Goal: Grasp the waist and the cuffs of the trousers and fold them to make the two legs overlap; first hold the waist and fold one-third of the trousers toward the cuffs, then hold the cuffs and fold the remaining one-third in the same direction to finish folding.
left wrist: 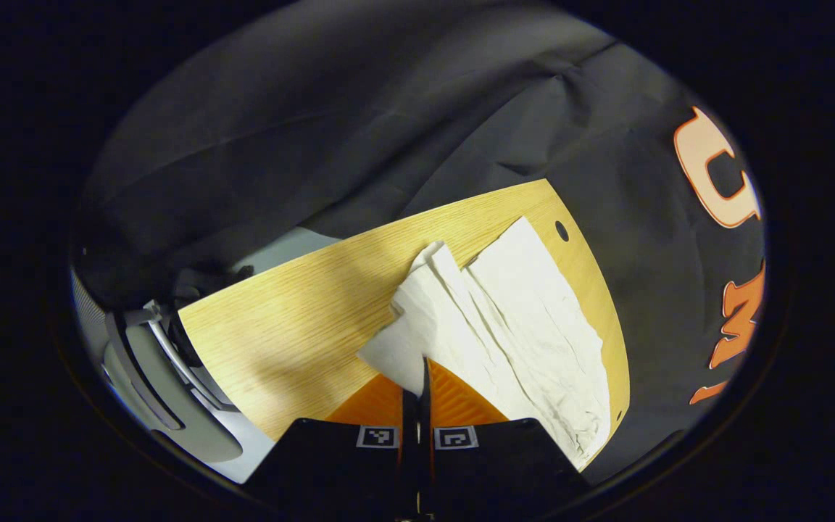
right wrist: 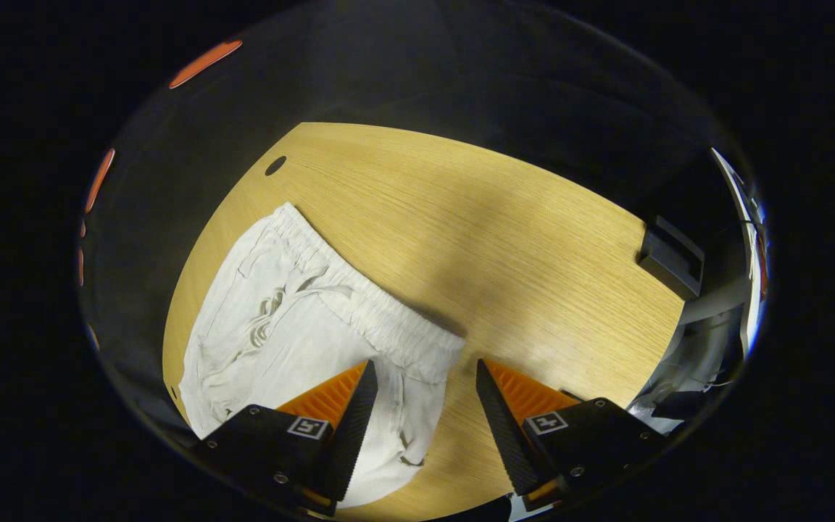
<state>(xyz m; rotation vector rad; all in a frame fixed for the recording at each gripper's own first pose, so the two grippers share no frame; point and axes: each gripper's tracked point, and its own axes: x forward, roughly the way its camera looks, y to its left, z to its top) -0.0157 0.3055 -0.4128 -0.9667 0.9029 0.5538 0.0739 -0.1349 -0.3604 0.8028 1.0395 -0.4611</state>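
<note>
White trousers (left wrist: 519, 319) lie on a light wooden table (left wrist: 294, 319). In the left gripper view my left gripper (left wrist: 423, 366) is shut on a cuff corner of the trousers, lifting the cloth a little off the wood. In the right gripper view the elastic waist (right wrist: 359, 297) with its drawstring runs diagonally across the table (right wrist: 519, 246). My right gripper (right wrist: 423, 373) stands open just above the near end of the waistband, one finger over the cloth and the other over bare wood.
A round hole (left wrist: 562, 230) is cut in the tabletop near its far corner. A dark box (right wrist: 671, 257) sits at the table's right edge in the right gripper view. Grey equipment (left wrist: 164, 377) stands beyond the table's left edge.
</note>
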